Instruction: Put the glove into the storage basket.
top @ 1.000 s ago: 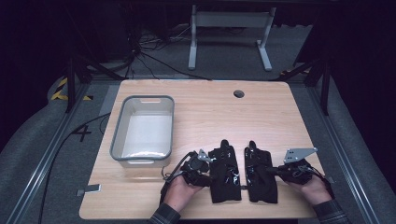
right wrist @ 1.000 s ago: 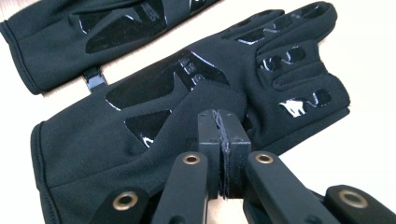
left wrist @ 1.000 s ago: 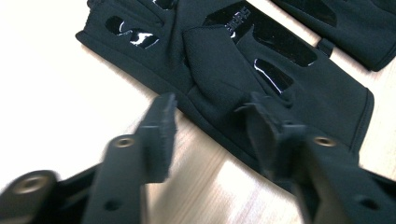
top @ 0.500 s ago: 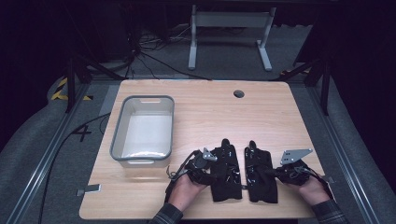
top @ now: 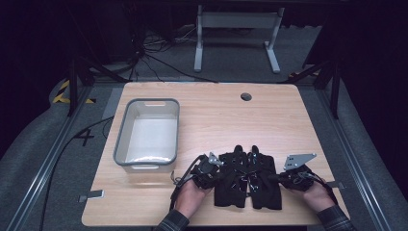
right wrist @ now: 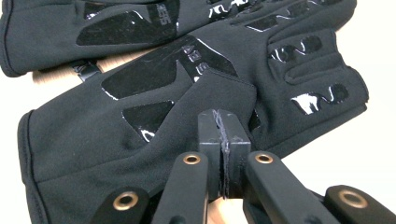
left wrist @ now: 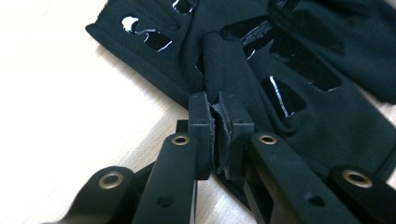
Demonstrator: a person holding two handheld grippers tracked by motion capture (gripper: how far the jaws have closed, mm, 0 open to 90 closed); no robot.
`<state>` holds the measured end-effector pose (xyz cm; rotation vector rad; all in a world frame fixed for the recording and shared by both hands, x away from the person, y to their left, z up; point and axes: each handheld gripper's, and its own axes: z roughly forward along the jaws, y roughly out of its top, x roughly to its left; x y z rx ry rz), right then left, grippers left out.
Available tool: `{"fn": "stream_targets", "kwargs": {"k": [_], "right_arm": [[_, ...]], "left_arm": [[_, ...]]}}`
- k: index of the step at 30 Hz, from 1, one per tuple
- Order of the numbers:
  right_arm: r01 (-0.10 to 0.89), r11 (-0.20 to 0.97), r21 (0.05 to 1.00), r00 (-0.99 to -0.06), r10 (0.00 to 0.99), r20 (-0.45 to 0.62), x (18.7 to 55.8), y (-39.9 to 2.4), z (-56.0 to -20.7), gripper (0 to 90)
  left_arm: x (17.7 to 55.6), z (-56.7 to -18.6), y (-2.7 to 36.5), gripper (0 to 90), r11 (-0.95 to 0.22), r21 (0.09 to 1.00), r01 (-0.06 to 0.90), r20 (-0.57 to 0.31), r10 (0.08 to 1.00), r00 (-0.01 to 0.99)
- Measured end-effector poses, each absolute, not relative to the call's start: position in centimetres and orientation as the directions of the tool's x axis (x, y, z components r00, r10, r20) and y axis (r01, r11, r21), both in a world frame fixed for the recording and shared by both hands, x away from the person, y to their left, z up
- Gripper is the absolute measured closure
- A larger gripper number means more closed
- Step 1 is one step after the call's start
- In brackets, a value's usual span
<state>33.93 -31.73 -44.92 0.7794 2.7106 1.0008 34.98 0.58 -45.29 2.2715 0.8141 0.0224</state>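
Two black fabric gloves with glossy patches lie side by side near the counter's [top: 288, 110] front edge. The left gripper [left wrist: 218, 105], its jaws having just closed, pinches the left glove [top: 231, 180] by its thumb; the right gripper [right wrist: 223, 122] is clenched on the right glove's [top: 265, 183] edge. A grey plastic tub [top: 126, 139] stands toward the left edge.

Matt black cloth gloves [top: 248, 180] with glossy patches – smooth pale wood table [top: 216, 110], grey plastic bin [top: 124, 144].

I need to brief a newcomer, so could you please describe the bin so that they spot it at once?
Start at the wooden table and look at its left half. The bin is a grey open tub with white inside, left of and beyond the black gloves; it is the sole container there.
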Motion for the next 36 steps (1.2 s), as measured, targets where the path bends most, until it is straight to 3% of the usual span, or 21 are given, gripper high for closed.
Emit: {"fn": "stream_targets", "kwargs": {"k": [19, 36], "right_arm": [[0.386, 0.645, 0.66, -0.877, 0.479, 0.044, 34.9, -29.0, -44.9, 89.8], [0.36, 0.635, 0.683, -0.885, 0.463, 0.036, 35.2, -27.5, -44.8, 90.0]], "left_arm": [[34.8, -42.9, 2.5, 85.8, -0.407, 0.736, 0.542, -0.3, 0.521, 0.799], [35.0, -41.8, -0.1, 85.7, -0.421, 0.776, 0.469, -0.272, 0.448, 0.852]]}}
